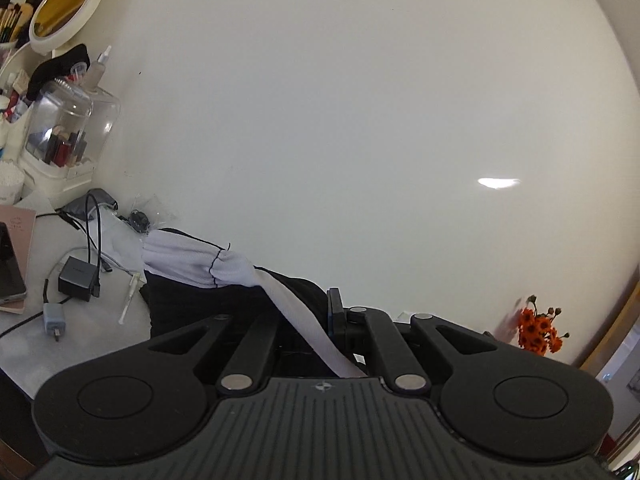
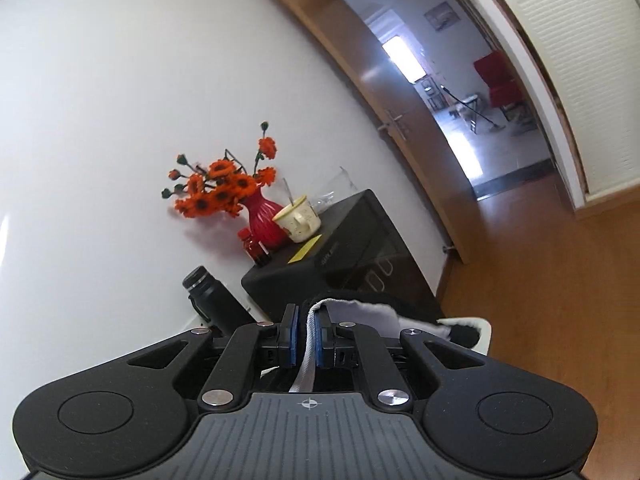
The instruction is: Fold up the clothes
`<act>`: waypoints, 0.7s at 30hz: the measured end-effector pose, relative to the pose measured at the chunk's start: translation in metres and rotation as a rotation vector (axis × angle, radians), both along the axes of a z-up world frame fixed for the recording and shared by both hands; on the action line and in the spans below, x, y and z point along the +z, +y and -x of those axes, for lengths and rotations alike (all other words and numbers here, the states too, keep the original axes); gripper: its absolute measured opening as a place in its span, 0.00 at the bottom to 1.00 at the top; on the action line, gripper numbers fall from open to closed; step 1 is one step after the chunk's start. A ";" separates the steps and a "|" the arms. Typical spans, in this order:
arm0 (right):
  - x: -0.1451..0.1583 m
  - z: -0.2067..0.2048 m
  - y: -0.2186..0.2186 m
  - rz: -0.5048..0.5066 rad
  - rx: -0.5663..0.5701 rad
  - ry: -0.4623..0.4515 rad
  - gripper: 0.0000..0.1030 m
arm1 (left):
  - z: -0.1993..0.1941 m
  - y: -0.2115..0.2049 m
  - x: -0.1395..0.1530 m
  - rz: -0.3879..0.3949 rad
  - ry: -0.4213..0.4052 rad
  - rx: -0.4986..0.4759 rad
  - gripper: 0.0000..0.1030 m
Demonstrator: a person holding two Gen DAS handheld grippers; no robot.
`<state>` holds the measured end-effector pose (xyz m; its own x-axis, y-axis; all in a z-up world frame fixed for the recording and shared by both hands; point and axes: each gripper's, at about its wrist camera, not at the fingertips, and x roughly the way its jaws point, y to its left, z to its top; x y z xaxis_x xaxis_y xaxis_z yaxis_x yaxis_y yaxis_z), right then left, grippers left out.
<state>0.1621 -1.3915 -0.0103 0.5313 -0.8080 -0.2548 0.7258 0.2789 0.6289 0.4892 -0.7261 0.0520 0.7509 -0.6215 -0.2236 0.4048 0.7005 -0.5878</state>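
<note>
Right wrist view, right gripper (image 2: 306,340) clamped on white-edged black garment (image 2: 352,308), left gripper (image 1: 310,312) likewise, no legible writing

Left gripper (image 1: 320,320) body: matte black plastic, ribbed grey top plate, small cross-hair mark.
Left linkage: four black bars, silver round pivot screws, two large round discs.
Right gripper (image 2: 306,338) body: same black shell, ribbed grey plate, cross-hair mark.
Right fingers (image 2: 289,334): black blocks, blue pads.
</note>
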 end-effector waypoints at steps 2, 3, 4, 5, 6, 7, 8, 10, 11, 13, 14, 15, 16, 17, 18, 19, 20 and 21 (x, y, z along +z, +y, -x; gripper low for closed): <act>-0.002 -0.004 -0.003 -0.016 0.039 -0.020 0.07 | -0.010 -0.001 -0.001 -0.012 0.001 -0.006 0.05; -0.002 -0.008 -0.004 -0.019 0.060 -0.014 0.07 | -0.016 -0.003 -0.002 -0.024 0.000 -0.010 0.05; -0.001 -0.015 -0.006 -0.019 0.080 -0.004 0.07 | -0.024 -0.005 -0.004 -0.027 0.007 -0.012 0.05; 0.002 -0.022 -0.009 -0.017 0.101 0.002 0.07 | -0.032 -0.007 -0.005 -0.030 0.014 -0.014 0.05; 0.005 -0.030 -0.013 -0.014 0.118 0.004 0.07 | -0.042 -0.009 -0.009 -0.026 0.030 -0.007 0.05; 0.008 -0.038 -0.017 -0.011 0.136 0.006 0.07 | -0.053 -0.010 -0.012 -0.016 0.053 0.004 0.05; 0.012 -0.048 -0.022 -0.006 0.151 0.009 0.07 | -0.063 -0.011 -0.016 -0.002 0.080 0.017 0.05; 0.019 -0.069 -0.034 0.008 0.182 0.010 0.07 | -0.084 -0.018 -0.020 0.007 0.128 0.044 0.05; 0.022 -0.081 -0.042 0.016 0.195 0.016 0.07 | -0.095 -0.022 -0.022 0.012 0.152 0.058 0.05; 0.026 -0.107 -0.056 0.032 0.224 0.035 0.07 | -0.117 -0.034 -0.026 0.014 0.177 0.085 0.05; 0.026 -0.121 -0.064 0.039 0.239 0.049 0.07 | -0.131 -0.042 -0.029 0.010 0.190 0.102 0.05; 0.026 -0.137 -0.074 0.046 0.256 0.062 0.07 | -0.145 -0.051 -0.033 0.007 0.203 0.118 0.05; 0.024 -0.152 -0.084 0.049 0.272 0.072 0.07 | -0.158 -0.059 -0.036 0.004 0.217 0.135 0.05; 0.021 -0.169 -0.094 0.049 0.288 0.080 0.07 | -0.172 -0.068 -0.041 0.003 0.240 0.156 0.05; 0.016 -0.185 -0.107 0.044 0.314 0.085 0.07 | -0.185 -0.075 -0.047 0.007 0.267 0.168 0.05; 0.010 -0.202 -0.120 0.034 0.345 0.087 0.07 | -0.198 -0.083 -0.052 0.010 0.294 0.180 0.05; 0.003 -0.218 -0.132 0.022 0.361 0.088 0.07 | -0.212 -0.093 -0.060 -0.004 0.316 0.196 0.05; -0.005 -0.233 -0.145 0.004 0.368 0.091 0.07 | -0.225 -0.102 -0.067 -0.019 0.338 0.211 0.05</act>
